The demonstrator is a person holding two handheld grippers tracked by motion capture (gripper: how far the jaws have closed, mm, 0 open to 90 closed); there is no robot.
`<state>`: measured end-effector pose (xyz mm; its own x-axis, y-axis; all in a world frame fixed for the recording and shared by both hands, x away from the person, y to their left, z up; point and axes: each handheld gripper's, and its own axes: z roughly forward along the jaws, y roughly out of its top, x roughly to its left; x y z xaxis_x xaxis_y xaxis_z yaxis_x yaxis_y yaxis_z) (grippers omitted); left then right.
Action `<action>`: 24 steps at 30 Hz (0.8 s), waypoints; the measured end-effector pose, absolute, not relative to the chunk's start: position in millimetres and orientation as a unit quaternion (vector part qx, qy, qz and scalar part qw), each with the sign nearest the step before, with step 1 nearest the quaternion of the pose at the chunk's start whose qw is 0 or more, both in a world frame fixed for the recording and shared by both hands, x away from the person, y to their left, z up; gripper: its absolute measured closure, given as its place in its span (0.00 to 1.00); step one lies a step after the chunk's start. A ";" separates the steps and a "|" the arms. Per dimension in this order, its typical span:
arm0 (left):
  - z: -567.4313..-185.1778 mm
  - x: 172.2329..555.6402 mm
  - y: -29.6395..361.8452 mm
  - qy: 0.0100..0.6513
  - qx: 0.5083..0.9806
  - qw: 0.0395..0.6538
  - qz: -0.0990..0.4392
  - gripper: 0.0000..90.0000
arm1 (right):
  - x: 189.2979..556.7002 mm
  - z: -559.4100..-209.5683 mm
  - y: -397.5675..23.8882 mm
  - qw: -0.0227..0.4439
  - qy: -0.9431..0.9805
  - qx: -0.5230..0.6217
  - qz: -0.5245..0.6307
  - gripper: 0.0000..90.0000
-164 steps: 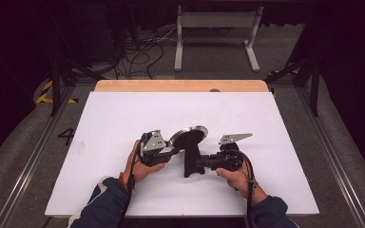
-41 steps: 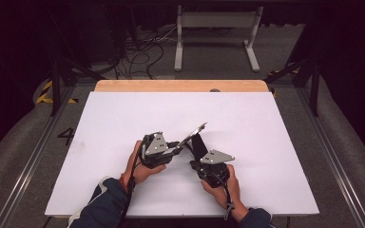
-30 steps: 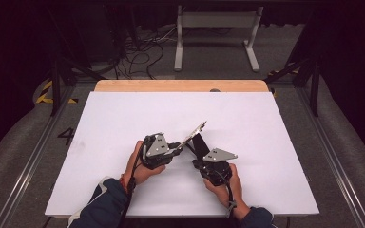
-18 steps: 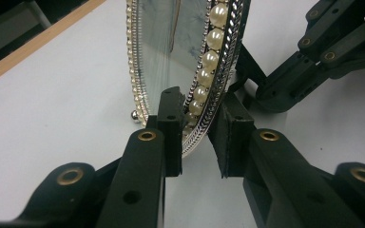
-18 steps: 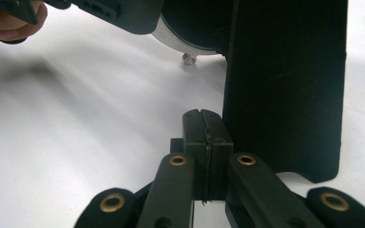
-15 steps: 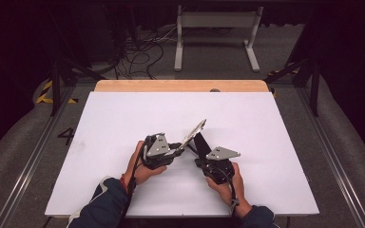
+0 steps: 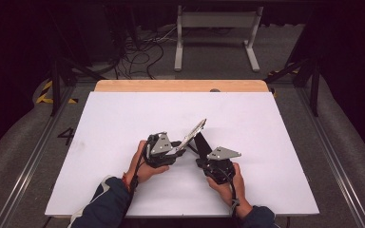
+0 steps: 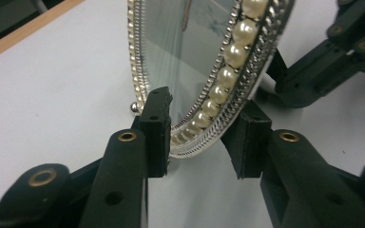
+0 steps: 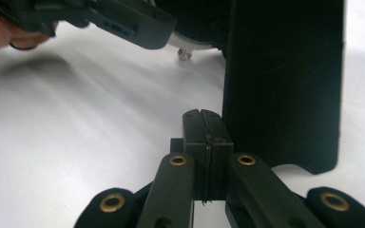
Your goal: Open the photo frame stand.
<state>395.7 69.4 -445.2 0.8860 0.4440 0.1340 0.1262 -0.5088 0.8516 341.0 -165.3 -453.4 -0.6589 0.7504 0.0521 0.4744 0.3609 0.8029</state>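
The landmark here is a small pearl-rimmed mirror (image 7: pixel 193 135) that stands tilted on the white counter (image 7: pixel 275 142), propped from behind by its black easel stand (image 7: pixel 201 142).

Nearest the person, the right gripper (image 7: pixel 208 164) sits low on the counter just behind the mirror, at the foot of the stand. In the right gripper view its jaws are pressed flat together with nothing between them, and they rest just beside the dark back panel of the stand (image 9: pixel 285 80). Shut like that, they seem to serve as a blunt stop that keeps the stand from sliding while the mirror settles on its own support.

On the mirror's glass side, the left gripper (image 7: pixel 177 151) reaches to the lower rim. In the left gripper view the beaded edge (image 8: pixel 228 80) lies between its two pads (image 8: pixel 156 128); the left pad is at the frame, while the right pad stands clear of the pearls. These jaws have just been opening with the rim between them, so the hold looks like it is being let go, probably because the mirror is judged steady enough to stand.

Beyond the mirror the counter runs bare to its wooden back edge (image 7: pixel 180 86).
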 end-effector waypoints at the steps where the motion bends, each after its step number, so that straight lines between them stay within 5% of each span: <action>1: -446.3 395.5 68.0 0.169 0.849 0.470 0.169 0.70 | 339.6 -451.4 -165.7 0.169 0.807 0.378 0.421 1.00; 8: -445.0 389.8 66.2 0.167 0.842 0.481 0.177 0.79 | 339.2 -448.2 -168.3 0.171 0.804 0.378 0.427 1.00; 24: -435.2 371.0 60.8 0.148 0.858 0.449 0.200 0.83 | 337.0 -441.5 -177.9 0.167 0.819 0.355 0.419 1.00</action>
